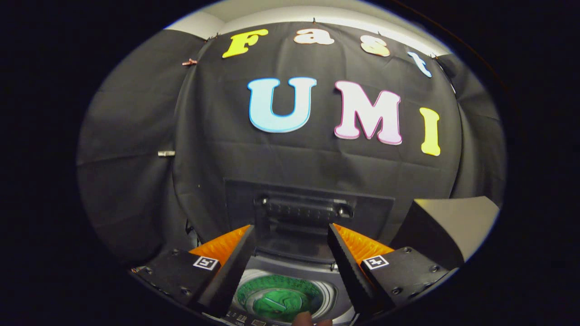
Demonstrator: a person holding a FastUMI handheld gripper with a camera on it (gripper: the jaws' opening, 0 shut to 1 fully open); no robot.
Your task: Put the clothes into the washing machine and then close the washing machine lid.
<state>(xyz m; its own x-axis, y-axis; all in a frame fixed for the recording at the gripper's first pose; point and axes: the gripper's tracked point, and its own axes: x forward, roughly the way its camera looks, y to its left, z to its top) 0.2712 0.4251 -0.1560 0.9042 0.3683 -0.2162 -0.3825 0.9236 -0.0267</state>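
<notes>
Washing machine stands low in the gripper view, against the black cloth wall that rises behind it and takes up most of the scene. Its lid is raised, standing upright at the back of the machine, a dark panel with a hinge bar across its middle, reaching up between and beyond the fingertips. Below the lid the round tub mouth lies open, its pale rim curving around a drum whose floor shows green; whether that green is cloth or the drum's own base cannot be told. Room above the opening is free between the lid and the front edge, where a strip of small buttons runs.

To the right of the machine, just beside the right finger, a dark block with a pale top face stands near the machine's side. A small metal clip is pinned on the cloth off to the left.

The gripper hangs over the tub with its fingers spread wide and nothing between them; the opening lies between and just below the fingers, the lid straight ahead. A fingertip of a person shows at the front edge of the machine
</notes>
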